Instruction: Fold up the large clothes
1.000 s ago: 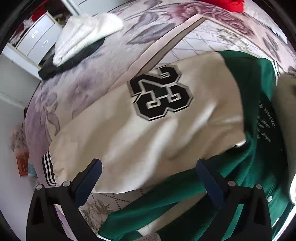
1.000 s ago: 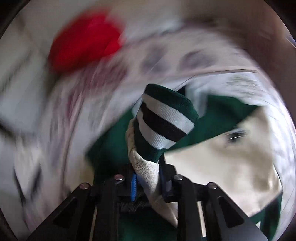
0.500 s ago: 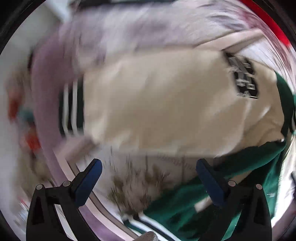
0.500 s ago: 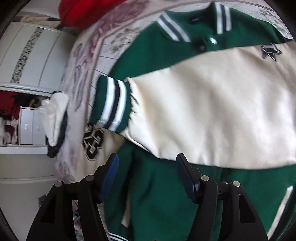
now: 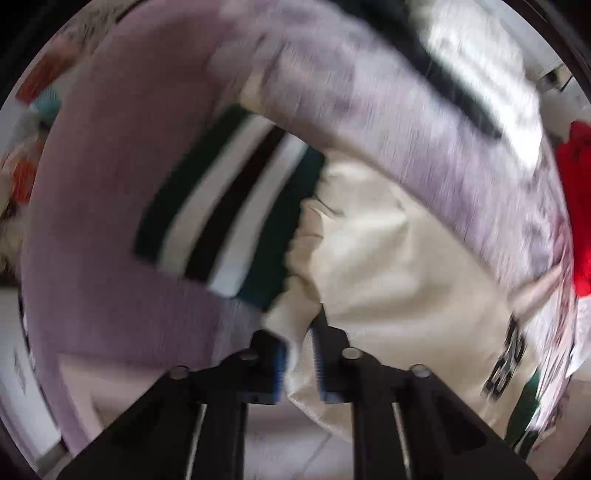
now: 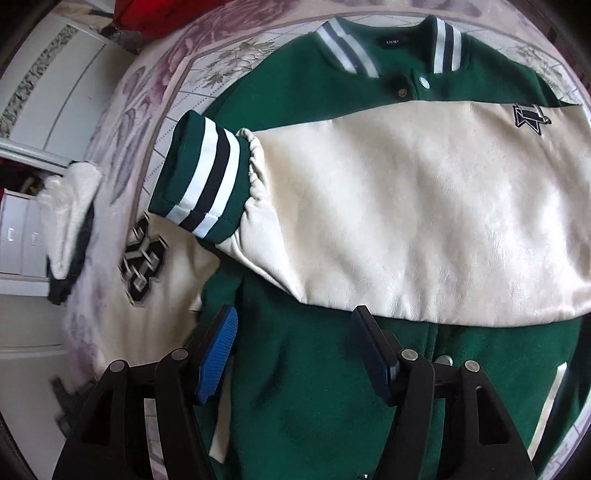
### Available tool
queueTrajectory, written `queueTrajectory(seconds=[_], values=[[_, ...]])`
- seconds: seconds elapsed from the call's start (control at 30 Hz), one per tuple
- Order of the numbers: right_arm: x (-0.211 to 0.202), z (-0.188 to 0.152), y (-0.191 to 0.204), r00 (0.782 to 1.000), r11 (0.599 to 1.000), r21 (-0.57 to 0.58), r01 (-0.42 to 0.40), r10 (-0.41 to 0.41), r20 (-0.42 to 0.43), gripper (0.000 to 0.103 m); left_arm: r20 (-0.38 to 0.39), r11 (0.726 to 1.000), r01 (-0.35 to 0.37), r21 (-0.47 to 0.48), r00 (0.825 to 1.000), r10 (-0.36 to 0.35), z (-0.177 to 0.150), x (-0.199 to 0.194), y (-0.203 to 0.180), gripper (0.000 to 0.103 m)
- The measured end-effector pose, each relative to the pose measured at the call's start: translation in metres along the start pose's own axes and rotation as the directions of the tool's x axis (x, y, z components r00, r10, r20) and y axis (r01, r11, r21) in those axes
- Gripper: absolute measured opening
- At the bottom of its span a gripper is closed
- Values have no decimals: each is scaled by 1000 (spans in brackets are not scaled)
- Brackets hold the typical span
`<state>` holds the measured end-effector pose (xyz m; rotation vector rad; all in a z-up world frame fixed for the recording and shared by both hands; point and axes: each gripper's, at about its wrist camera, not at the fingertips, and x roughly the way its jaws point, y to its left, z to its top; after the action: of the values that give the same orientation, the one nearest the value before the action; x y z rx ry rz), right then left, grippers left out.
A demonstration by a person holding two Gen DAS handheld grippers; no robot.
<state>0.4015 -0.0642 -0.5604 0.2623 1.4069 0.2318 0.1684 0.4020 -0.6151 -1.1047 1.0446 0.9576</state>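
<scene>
A bed with a floral purple-and-white bedspread fills the room. Beside it stand a white wardrobe with a patterned strip and white drawers. A white-and-black cloth heap and a red cloth lie on the bed in daylight.

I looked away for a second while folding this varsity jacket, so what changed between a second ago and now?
The right gripper let go of the striped cuff it held a second ago; that cream sleeve now lies folded across the green jacket body, and the jaws are open above it. The left gripper, open before, has closed on the other cream sleeve near its cuff. The jacket stays on the floral bedspread.
</scene>
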Motion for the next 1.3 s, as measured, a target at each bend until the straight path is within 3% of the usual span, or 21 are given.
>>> queueTrajectory(seconds=[0.07, 0.2, 0.3, 0.33, 0.37, 0.43, 0.47, 0.53, 0.57, 0.67, 0.77, 0.9, 0.93, 0.97, 1.03, 1.17, 1.23, 1.27, 1.3], values=[[15, 26, 18, 999, 999, 17, -35, 36, -11, 66, 44, 999, 8, 45, 999, -10, 31, -2, -18, 5], [39, 34, 47, 994, 995, 6, -95, 96, -45, 66, 151, 985, 26, 168, 987, -52, 87, -23, -72, 4], [62, 21, 72, 987, 989, 4, -145, 145, -77, 66, 205, 973, 30, 231, 976, -79, 112, -38, -99, 3], [85, 38, 89, 984, 987, 4, -158, 157, -86, 66, 218, 969, 34, 246, 972, -90, 118, -42, -108, 3], [97, 35, 99, 978, 984, -2, -180, 179, -104, 66, 232, 964, 32, 263, 968, -96, 126, -46, -117, 3], [131, 18, 119, 937, 967, -17, -256, 244, -250, 66, 250, 956, 32, 291, 962, -108, 136, -52, -135, 3], [139, 16, 126, 925, 961, -26, -276, 258, -278, 66, 252, 952, 33, 303, 961, -113, 138, -56, -142, 3], [133, 25, 138, 936, 965, -57, -255, 232, -264, 66, 258, 945, 29, 327, 959, -119, 140, -62, -151, 3], [110, 21, 136, 946, 965, -71, -254, 232, -227, 66, 262, 940, 28, 340, 957, -123, 138, -66, -155, 3], [35, -3, 105, 984, 983, -40, -178, 178, -4, 66, 279, 929, 17, 369, 952, -128, 128, -77, -163, 3], [-1, -15, 67, 983, 988, 85, -132, 119, 143, 66, 309, 922, -4, 388, 943, -126, 115, -87, -167, 3], [51, 11, 55, 995, 983, 156, -95, 96, 1, 61, 355, 904, -45, 425, 927, -120, 94, -100, -170, 3], [57, 14, 56, 999, 991, 127, -48, 47, 10, 30, 364, 898, -57, 436, 924, -118, 91, -101, -171, 3], [59, 17, 56, 1000, 993, 114, -9, 8, 14, 14, 372, 894, -65, 444, 921, -118, 87, -103, -172, 3], [51, 23, 53, 998, 985, 170, -20, 8, 70, 12, 373, 890, -65, 452, 920, -123, 86, -107, -172, 3], [2, 26, 66, 970, 988, 142, -62, 26, 243, 11, 378, 887, -63, 458, 917, -130, 88, -112, -174, 3], [7, 37, 79, 969, 995, 94, -42, 18, 244, 11, 379, 883, -58, 465, 915, -139, 87, -116, -176, 3], [21, 45, 87, 977, 996, 84, -27, 8, 212, 12, 383, 882, -59, 468, 913, -142, 85, -118, -178, 3], [42, 53, 86, 993, 997, 73, -22, 13, 119, 12, 388, 877, -60, 477, 910, -149, 83, -122, -181, 3]])
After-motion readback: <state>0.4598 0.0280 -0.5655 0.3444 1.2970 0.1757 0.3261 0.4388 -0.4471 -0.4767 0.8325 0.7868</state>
